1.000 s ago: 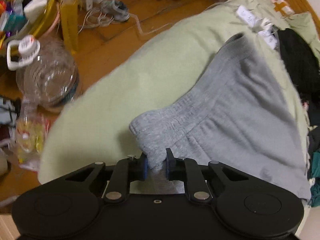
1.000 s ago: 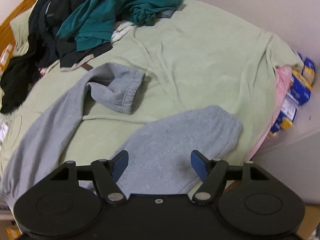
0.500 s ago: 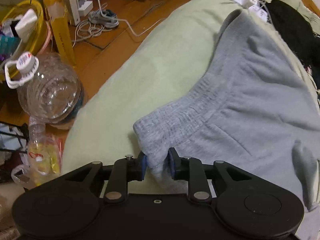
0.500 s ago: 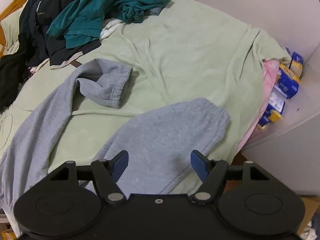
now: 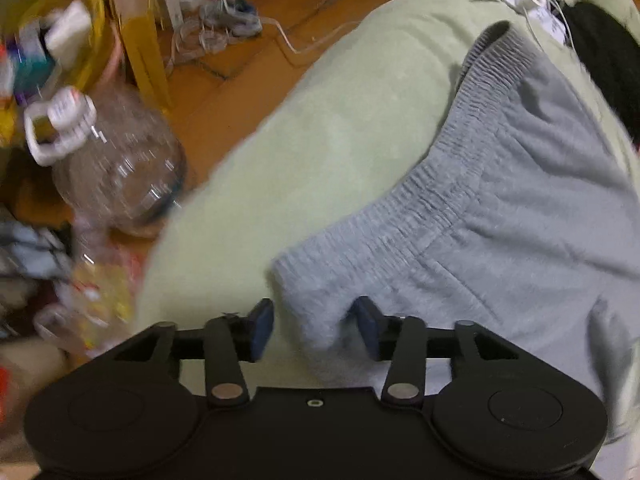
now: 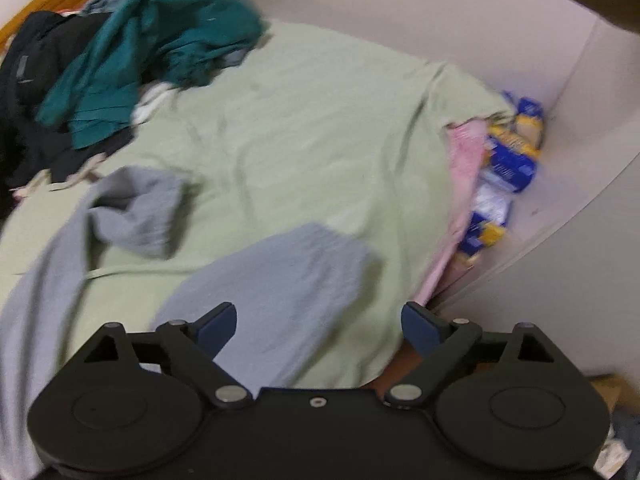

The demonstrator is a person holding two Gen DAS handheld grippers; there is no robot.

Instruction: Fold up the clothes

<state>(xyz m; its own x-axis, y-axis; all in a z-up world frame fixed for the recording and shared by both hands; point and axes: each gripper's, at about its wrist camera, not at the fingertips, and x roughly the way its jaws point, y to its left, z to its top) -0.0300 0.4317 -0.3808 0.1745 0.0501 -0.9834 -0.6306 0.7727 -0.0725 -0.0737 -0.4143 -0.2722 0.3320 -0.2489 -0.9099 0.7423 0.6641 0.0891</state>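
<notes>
- Left wrist view: we note the left gripper (image 5: 314, 326) at 6 o'clock, pointing down, its blue fingers (image 5: 261, 330) parting; a corner of the grey sweatpants (image 5: 500, 216) stands between them, and the pads do not press on it.
- Same view: the sweatpants' ribbed waistband (image 5: 452, 184) runs from the fingers up toward 1 o'clock; the garment lies on the pale green blanket (image 5: 320, 152) covering the bed.
- Same view: at 9 o'clock we list a clear plastic jug (image 5: 116, 168) with a white cap on the wooden floor (image 5: 224, 92); at 11 o'clock, a yellow basin (image 5: 86, 24), blurred; at 12 o'clock, tangled white cables (image 5: 212, 36); at 1 o'clock, a black garment (image 5: 604, 56).
- Right wrist view: we note the right gripper (image 6: 318, 324) at 6 o'clock, fingers (image 6: 218, 324) spreading wide, nothing gripped.
- Same view: one grey trouser leg (image 6: 280, 280) lies just beyond the fingers; the other leg's cuff (image 6: 140, 212) sits at 9 o'clock.
- Same view: at 11 o'clock, a heap of teal clothing (image 6: 160, 48) and dark clothing (image 6: 36, 68); at 3 o'clock, blue and yellow packets (image 6: 504, 168) against the wall (image 6: 440, 12).
</notes>
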